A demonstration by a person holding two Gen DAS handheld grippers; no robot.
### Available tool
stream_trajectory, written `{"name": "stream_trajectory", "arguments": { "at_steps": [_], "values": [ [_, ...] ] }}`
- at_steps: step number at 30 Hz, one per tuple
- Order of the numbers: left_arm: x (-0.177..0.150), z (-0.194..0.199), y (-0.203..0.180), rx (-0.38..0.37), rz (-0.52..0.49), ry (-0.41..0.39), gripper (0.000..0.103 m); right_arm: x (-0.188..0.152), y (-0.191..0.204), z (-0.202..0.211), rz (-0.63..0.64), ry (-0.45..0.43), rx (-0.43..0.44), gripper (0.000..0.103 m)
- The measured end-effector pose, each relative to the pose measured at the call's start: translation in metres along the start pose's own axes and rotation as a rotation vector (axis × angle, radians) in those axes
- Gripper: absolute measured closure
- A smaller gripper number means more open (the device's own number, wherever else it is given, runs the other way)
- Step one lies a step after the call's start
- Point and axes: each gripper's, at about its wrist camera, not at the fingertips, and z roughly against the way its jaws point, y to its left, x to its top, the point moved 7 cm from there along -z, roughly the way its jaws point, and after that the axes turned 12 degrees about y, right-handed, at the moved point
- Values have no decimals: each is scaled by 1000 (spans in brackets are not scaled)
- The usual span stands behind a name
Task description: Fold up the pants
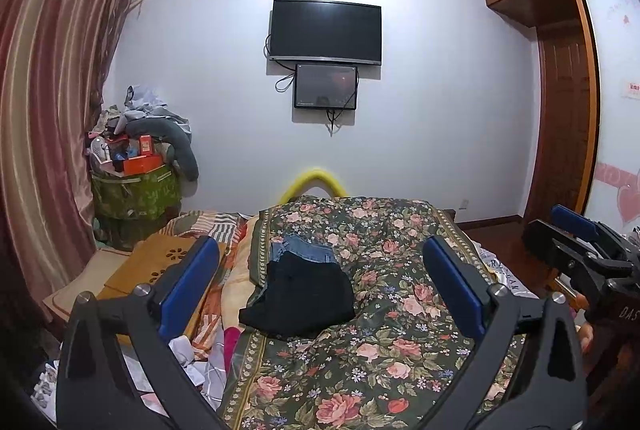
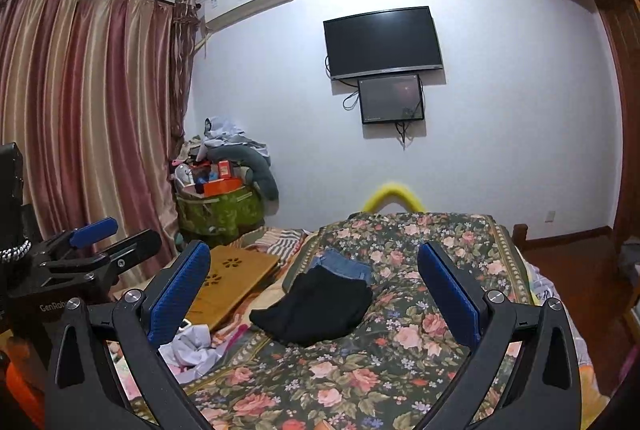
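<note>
Folded black pants lie on the floral bedspread, partly on top of folded blue jeans. In the right wrist view the black pants and jeans lie the same way. My left gripper is open and empty, held above the bed short of the pants; it also shows at the left of the right wrist view. My right gripper is open and empty, also short of the pants; it also shows at the right of the left wrist view.
A wooden lap board lies left of the bedspread, with crumpled white cloth near it. A green basket piled with clutter stands by the curtain. A TV hangs on the far wall. A wardrobe stands at right.
</note>
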Motion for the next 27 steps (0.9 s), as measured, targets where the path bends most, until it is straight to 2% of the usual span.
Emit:
{"name": "stream_trajectory", "arguments": {
  "at_steps": [27],
  "values": [
    [-1, -11, -2, -22, 12, 39, 0, 0, 1, 4, -24, 0, -9, 0]
  ]
}}
